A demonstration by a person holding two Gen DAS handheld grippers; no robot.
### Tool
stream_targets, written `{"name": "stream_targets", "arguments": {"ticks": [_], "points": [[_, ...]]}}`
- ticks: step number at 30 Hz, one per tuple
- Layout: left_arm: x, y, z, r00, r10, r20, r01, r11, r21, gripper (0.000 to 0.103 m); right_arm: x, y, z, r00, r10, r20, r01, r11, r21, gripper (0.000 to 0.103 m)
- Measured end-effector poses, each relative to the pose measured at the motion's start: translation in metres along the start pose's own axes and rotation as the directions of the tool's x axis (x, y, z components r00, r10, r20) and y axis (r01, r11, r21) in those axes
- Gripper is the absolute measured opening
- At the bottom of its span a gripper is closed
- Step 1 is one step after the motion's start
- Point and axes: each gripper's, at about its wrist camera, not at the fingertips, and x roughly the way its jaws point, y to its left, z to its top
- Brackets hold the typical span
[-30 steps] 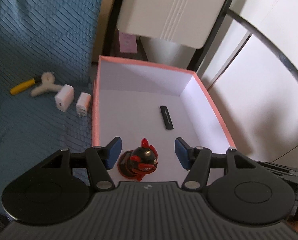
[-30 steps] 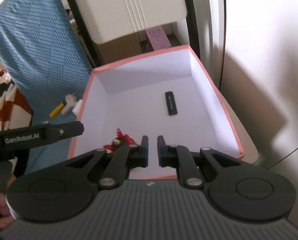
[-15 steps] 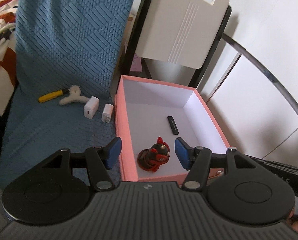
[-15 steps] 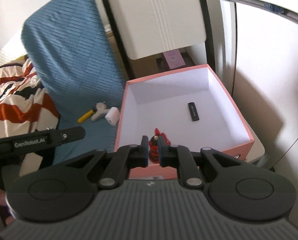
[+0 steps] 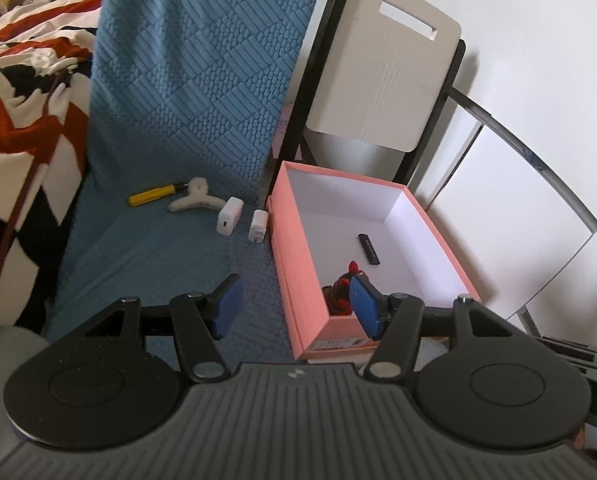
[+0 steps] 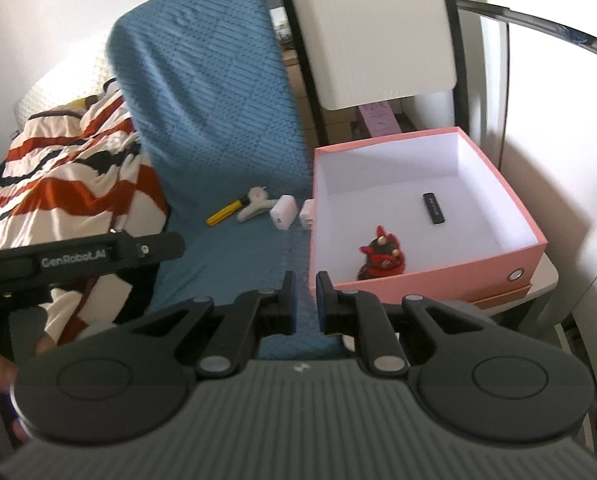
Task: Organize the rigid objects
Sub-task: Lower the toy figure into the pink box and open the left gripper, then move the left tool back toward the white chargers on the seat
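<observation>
- Blue quilted cover carries the leftovers; pink box sits beside it.
- My left hand-held gripper gapes halfway, empty; right hand-held gripper is nearly closed, empty.
- White charger near the box looks light, stiff, slick, so I'd pinch its flat sides.

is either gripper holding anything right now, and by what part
Nothing is held. The left gripper stands open and empty; the right gripper is shut on nothing. The red figurine sits in the pink box.
</observation>
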Motion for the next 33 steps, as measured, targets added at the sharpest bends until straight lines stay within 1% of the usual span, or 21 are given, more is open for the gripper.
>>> {"name": "stream_targets", "arguments": {"ticks": [6, 10, 13, 16, 22, 25, 33], "points": [[-0.019, 0.016, -0.016, 1.000, 0.003, -0.003, -0.003, 1.000, 0.002, 0.065, -0.005, 0.025, -0.018, 1.000, 0.021, -0.009, -0.022, 0.999, -0.025, 0.014], [-0.025, 0.021, -0.026, 1.000, 0.007, -0.013, -0.007, 1.000, 0.010, 0.065, -0.007, 0.034, -0.024, 1.000, 0.029, -0.007, -0.029, 0.999, -0.020, 0.014], [-0.025, 0.025, -0.029, 1.000, 0.009, -0.014, -0.009, 1.000, -0.002, 0.065, -0.008, 0.038, -0.030, 1.000, 0.029, 0.005, -0.029, 0.999, -0.020, 0.014], [-0.022, 0.030, -0.030, 1.000, 0.015, -0.019, -0.016, 1.000, -0.014, 0.065, -0.005, 0.043, -0.037, 1.000, 0.024, 0.000, -0.024, 0.999, -0.027, 0.014], [-0.013, 0.035, -0.026, 0.999, 0.022, -0.031, -0.022, 1.000, 0.001, 0.065, 0.002, 0.050, -0.045, 1.000, 0.013, 0.005, -0.013, 0.999, -0.033, 0.014], [-0.006, 0.040, -0.023, 0.999, 0.013, -0.039, -0.014, 1.000, -0.007, 0.065, 0.010, 0.053, -0.047, 1.000, 0.007, 0.003, -0.006, 0.999, -0.034, 0.014], [0.026, 0.056, -0.014, 0.997, -0.007, -0.073, 0.007, 1.000, -0.002, 0.065, 0.036, 0.065, -0.044, 1.000, -0.011, 0.027, 0.013, 0.999, -0.051, 0.014]]}}
